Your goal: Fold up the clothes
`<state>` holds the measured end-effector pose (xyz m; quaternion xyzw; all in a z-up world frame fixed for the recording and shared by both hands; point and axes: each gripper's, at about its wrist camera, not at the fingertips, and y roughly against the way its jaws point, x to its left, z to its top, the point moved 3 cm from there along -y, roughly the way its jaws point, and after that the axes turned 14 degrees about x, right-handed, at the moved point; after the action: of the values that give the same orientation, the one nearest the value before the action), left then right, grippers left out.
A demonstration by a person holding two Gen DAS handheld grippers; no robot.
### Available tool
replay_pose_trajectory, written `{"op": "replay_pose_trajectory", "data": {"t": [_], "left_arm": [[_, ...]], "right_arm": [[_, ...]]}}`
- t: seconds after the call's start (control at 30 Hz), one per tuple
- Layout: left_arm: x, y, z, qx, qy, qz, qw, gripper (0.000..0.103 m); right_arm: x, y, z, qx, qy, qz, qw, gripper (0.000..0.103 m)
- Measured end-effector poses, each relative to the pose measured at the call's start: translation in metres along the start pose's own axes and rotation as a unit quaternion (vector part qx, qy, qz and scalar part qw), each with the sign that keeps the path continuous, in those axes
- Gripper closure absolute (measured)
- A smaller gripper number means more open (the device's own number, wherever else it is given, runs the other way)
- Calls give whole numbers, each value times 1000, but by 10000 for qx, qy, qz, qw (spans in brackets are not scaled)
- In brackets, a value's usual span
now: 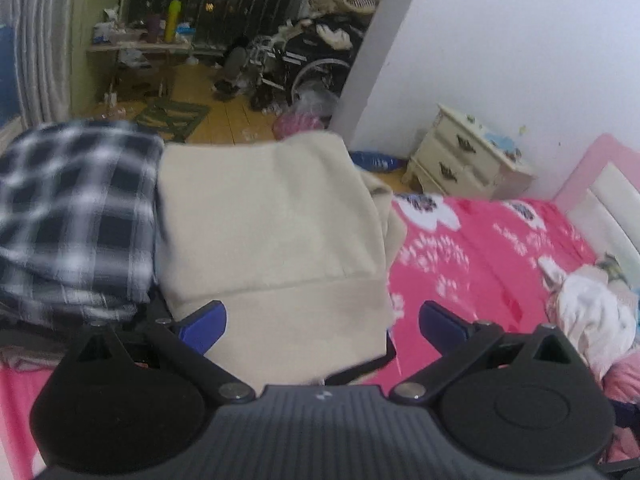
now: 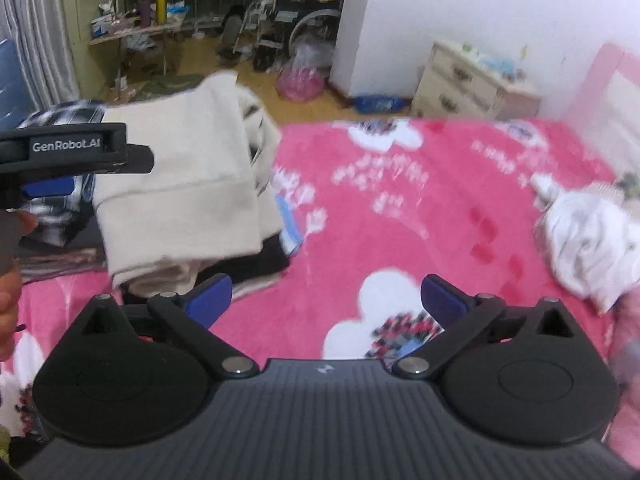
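A folded cream garment (image 1: pixel 272 220) lies on top of a stack of clothes on the pink flowered bed (image 1: pixel 480 248). A folded black-and-white plaid shirt (image 1: pixel 72 208) sits beside it on the left. My left gripper (image 1: pixel 322 324) stands open over the cream garment's near hem, its blue pads wide apart and pressing nothing. In the right wrist view the cream garment (image 2: pixel 180 184) is at the left, with the left gripper (image 2: pixel 120 164) and a hand beside it. My right gripper (image 2: pixel 326 300) is open over the bare blanket (image 2: pixel 400 208), nothing between its fingers.
A crumpled white heap of clothes (image 2: pixel 592 240) lies at the bed's right side near the pink headboard (image 2: pixel 612 92). Dark folded garments (image 2: pixel 256 268) lie under the cream one. A cream nightstand (image 2: pixel 468 80) stands by the wall. A wheelchair (image 1: pixel 312 64) and a cluttered table (image 1: pixel 136 44) stand beyond the bed.
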<state>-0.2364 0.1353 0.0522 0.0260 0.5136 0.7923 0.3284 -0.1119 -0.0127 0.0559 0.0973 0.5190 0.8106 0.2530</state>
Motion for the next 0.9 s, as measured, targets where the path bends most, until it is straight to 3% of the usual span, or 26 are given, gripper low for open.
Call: {"op": "replay_pose_trajectory", "data": {"t": [0.53, 0.9], "left_arm": [[-15, -22, -18, -129, -557, 311, 9979, 0], [-15, -25, -25, 46, -626, 381, 9973, 0]], "right_arm": [[15, -37, -11, 753, 157, 257, 9967, 2], [29, -40, -15, 858, 374, 242, 9953, 2]]}}
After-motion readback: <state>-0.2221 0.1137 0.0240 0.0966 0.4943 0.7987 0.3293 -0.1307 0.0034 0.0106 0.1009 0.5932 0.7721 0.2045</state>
